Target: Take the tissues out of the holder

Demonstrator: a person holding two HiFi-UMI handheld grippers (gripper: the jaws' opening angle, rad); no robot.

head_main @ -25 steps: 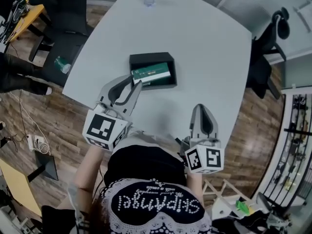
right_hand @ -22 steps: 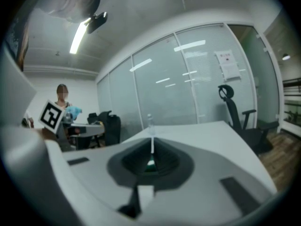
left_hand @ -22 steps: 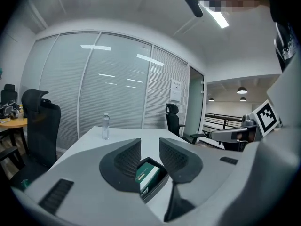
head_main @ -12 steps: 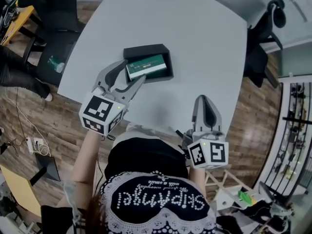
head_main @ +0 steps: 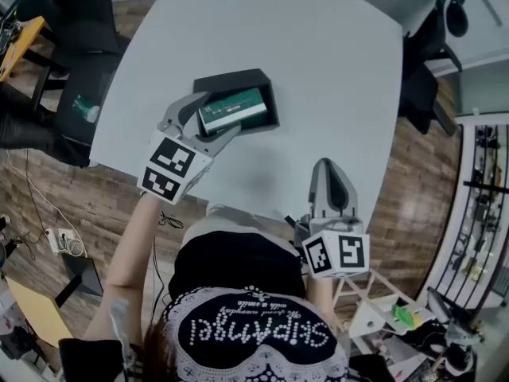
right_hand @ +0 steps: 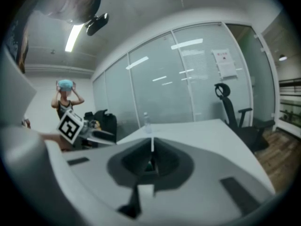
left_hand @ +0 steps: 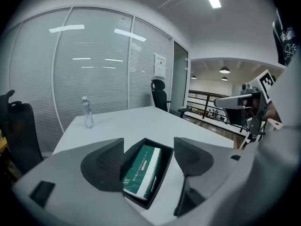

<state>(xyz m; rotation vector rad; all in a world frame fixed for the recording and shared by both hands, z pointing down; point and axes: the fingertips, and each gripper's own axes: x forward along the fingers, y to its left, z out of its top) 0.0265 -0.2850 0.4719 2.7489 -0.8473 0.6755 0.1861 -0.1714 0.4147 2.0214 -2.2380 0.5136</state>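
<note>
The tissue pack (head_main: 231, 110) is dark green with a white stripe. The holder (head_main: 231, 78) is black. The bench (head_main: 318, 62) is plain white. The left gripper (head_main: 221, 114), its jaws opening with the tissue pack between them, is light grey, and so is the right gripper (head_main: 328, 165). The left cube (head_main: 171, 169) and the right cube (head_main: 336, 255) have black and white squares. The floor (head_main: 406, 205) is brown wood planks. The person's top (head_main: 238, 281) is black with white letters

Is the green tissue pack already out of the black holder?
No: in the head view the green tissue pack sits inside the black holder on the white table.
</note>
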